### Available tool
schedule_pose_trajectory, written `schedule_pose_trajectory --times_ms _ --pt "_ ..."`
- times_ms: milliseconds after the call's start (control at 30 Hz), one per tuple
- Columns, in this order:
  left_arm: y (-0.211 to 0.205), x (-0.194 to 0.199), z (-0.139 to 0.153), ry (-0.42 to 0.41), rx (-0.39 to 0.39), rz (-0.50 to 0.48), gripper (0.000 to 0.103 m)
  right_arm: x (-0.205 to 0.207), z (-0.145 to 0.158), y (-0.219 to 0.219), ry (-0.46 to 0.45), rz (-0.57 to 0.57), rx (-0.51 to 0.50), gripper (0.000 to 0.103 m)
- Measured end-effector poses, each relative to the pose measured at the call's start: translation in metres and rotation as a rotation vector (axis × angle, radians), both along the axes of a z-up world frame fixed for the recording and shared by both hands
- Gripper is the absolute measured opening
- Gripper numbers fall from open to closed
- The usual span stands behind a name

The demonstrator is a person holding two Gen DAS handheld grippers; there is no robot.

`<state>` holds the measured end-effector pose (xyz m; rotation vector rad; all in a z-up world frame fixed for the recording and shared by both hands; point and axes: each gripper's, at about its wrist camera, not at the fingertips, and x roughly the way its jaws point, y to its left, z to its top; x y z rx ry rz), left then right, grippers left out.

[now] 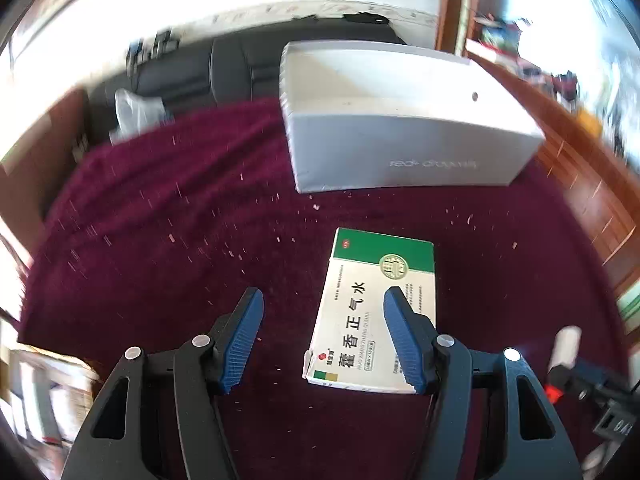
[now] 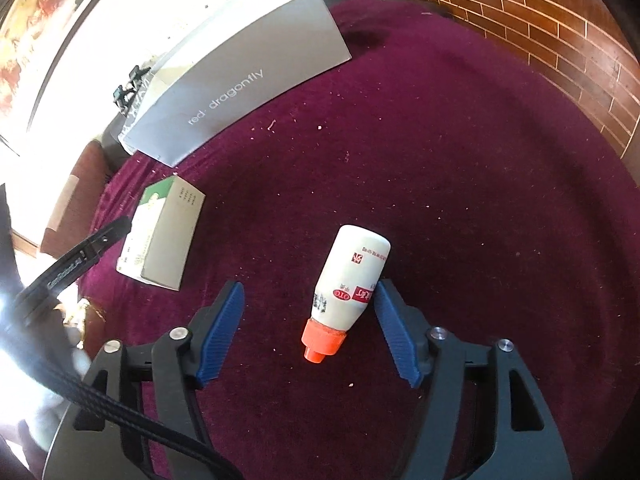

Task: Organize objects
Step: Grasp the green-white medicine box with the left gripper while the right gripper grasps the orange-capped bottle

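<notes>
Both your grippers open, nothing held.
Your right gripper (image 2: 310,320) straddles the bottle (image 2: 350,280), lying on the cloth (image 2: 460,200), right pad touching or just beside it. Your left gripper (image 1: 322,336) hangs over the carton (image 1: 372,312), flat on the cloth. Grey box (image 1: 400,120) lies beyond.

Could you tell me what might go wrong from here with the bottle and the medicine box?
1. The white bottle lies on its side off-centre in the open right gripper, so it may roll away.
2. The left gripper sits askew over the medicine box; one finger may land on top.
</notes>
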<state>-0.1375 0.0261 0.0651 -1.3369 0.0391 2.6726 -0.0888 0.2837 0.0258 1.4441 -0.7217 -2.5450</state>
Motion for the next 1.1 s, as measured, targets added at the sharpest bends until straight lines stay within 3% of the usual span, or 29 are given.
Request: schedule_pose_trajectory --times_ms 200,267,433,533,567,600,667,733,833,933,1033,1100 --pt "-0.023 -0.013 -0.019 -0.079 0.198 0.026 0.063 0.002 0.001 -0.003 0.028 0.016 -0.007 0.076" --pt "-0.018 -0.015 -0.021 -0.079 0.205 0.010 0.066 0.003 0.001 -0.005 0.037 0.022 -0.001 0.078" --pt "0.019 -0.010 -0.022 -0.033 0.149 -0.113 0.077 0.005 0.002 -0.007 0.050 0.023 0.000 0.081" --pt "0.058 -0.006 -0.034 -0.087 0.028 -0.189 0.078 0.006 0.003 -0.010 0.059 0.022 0.023 0.081" --pt "0.076 -0.004 -0.046 -0.137 -0.053 -0.221 0.078 0.006 0.003 -0.011 0.061 0.024 0.029 0.081" --pt "0.088 0.003 -0.048 -0.100 -0.126 -0.238 0.078 0.007 0.003 -0.012 0.063 0.022 0.034 0.081" --pt "0.098 0.012 -0.042 -0.046 -0.131 -0.276 0.070 0.008 0.003 -0.012 0.068 0.021 0.035 0.081" --pt "0.097 0.015 -0.039 -0.065 -0.071 -0.275 0.037 0.010 0.002 -0.010 0.075 0.018 0.023 0.081" --pt "0.091 0.022 -0.030 -0.042 -0.051 -0.257 0.036 0.010 0.002 -0.009 0.080 0.017 0.014 0.081" --pt "0.078 0.036 -0.014 -0.008 -0.018 -0.240 0.036 0.011 0.002 -0.009 0.083 0.014 0.035 0.071" --pt "0.064 0.048 0.000 0.007 0.022 -0.225 0.036 0.009 0.001 -0.007 0.073 -0.010 0.098 0.030" --pt "0.054 0.064 0.011 0.029 0.029 -0.210 0.036 0.008 0.000 -0.003 0.067 -0.021 0.107 0.025"
